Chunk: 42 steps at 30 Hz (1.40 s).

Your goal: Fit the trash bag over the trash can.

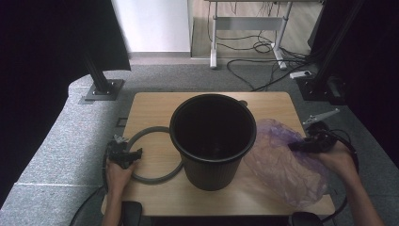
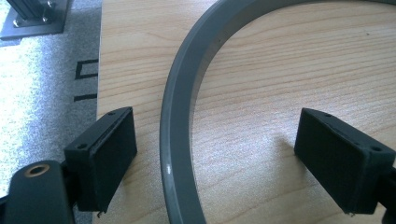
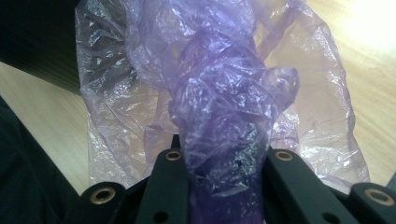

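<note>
A black waste bin (image 1: 212,139) stands upright in the middle of the wooden table (image 1: 155,106). A grey plastic ring (image 1: 155,175) lies flat to its left, partly behind the bin. My left gripper (image 1: 133,153) rests at the ring's left side, open, its jaws straddling the ring's band (image 2: 175,140) without touching it. A crumpled purple plastic bag (image 1: 282,162) hangs over the table's right side. My right gripper (image 1: 296,147) is shut on a bunched part of the bag (image 3: 224,140), lifted above the table.
The table's left edge (image 2: 99,70) runs close to my left gripper, with grey carpet (image 1: 56,155) beyond. Black frame posts (image 1: 96,75) stand at the back left and back right. A desk with cables (image 1: 263,47) stands farther back.
</note>
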{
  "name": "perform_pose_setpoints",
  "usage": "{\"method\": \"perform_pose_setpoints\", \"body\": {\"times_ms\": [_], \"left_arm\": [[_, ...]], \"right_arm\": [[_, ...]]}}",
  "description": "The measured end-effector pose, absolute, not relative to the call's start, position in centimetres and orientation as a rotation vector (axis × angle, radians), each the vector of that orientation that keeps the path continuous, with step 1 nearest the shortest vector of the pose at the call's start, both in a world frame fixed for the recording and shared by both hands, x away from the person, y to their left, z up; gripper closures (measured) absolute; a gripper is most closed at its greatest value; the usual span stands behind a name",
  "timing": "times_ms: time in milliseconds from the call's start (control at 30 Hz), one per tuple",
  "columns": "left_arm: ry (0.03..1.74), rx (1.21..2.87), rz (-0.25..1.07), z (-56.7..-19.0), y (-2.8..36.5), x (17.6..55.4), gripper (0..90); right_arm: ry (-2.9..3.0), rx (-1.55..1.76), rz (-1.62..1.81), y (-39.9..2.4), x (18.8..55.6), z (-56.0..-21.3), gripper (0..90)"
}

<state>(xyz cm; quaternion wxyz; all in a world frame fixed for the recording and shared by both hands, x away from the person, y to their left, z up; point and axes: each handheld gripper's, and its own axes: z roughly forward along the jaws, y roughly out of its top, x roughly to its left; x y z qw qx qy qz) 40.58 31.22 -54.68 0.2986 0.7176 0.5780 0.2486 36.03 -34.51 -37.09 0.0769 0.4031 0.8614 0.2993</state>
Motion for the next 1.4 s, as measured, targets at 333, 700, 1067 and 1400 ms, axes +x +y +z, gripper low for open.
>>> {"method": "perform_pose_setpoints", "body": {"times_ms": [333, 700, 1067, 1400], "left_arm": [[1.536, 1.903, 0.66, -54.7, 31.2, 40.6, 12.7], [1.537, 1.905, 0.659, -54.7, 31.2, 40.6, 12.7], [1.537, 1.904, 0.659, -54.7, 31.2, 40.6, 12.7], [1.537, 1.904, 0.659, -54.7, 31.2, 40.6, 12.7]], "right_arm": [[2.563, 1.16, 0.949, -35.2, 35.2, -32.7, 77.1], [2.544, 1.116, 0.978, -35.6, 34.5, -27.9, 76.9], [2.504, 1.094, 0.963, -36.1, 34.2, -23.8, 76.9], [2.47, 1.089, 0.998, -36.9, 33.8, -20.9, 76.9]]}}
